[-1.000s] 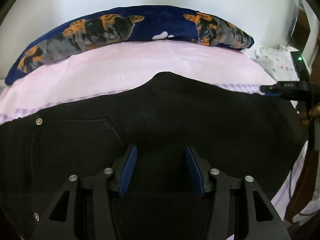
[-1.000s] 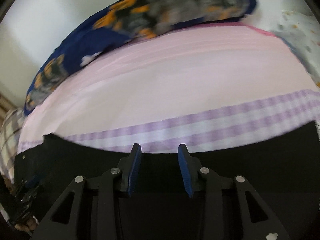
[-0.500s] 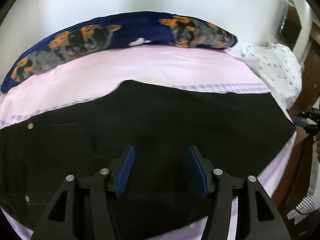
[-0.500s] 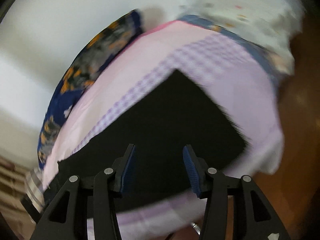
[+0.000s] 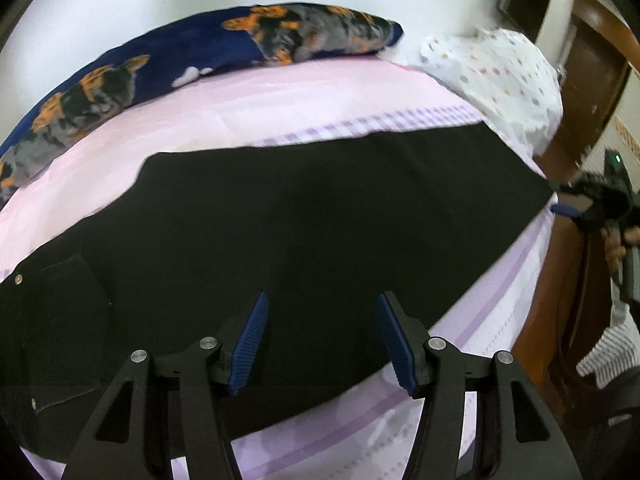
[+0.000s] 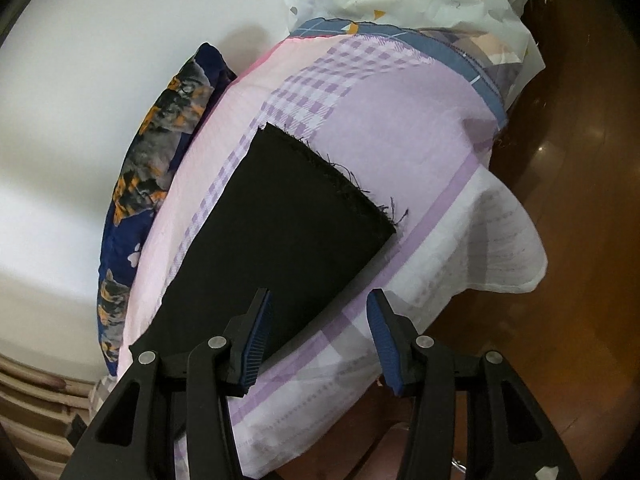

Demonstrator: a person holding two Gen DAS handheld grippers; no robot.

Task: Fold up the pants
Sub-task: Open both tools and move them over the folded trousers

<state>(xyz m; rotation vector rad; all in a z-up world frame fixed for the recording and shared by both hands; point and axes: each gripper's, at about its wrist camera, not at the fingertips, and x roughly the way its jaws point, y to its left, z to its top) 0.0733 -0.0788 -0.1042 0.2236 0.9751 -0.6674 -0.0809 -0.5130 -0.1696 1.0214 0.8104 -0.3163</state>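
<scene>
The black pants lie flat across the bed, with the waist and a back pocket at the left and the leg ends at the right. My left gripper hovers open above their near edge with nothing between its fingers. In the right wrist view the frayed leg hem faces me. My right gripper is open over the bed's near edge, with its left finger over the black cloth and its right finger over the sheet. From the left wrist view the right gripper sits just off the hem, held by a hand.
A pink and purple checked sheet covers the bed. A dark blue dog-print bolster lies along the white wall. A white dotted pillow sits at the bed's right end. Brown wooden floor lies beyond the bed's edge.
The right gripper swung off the pants to the hem end and rolled, its jaws widening. The left gripper drew back a little, showing more of the leg; its jaws widened slightly.
</scene>
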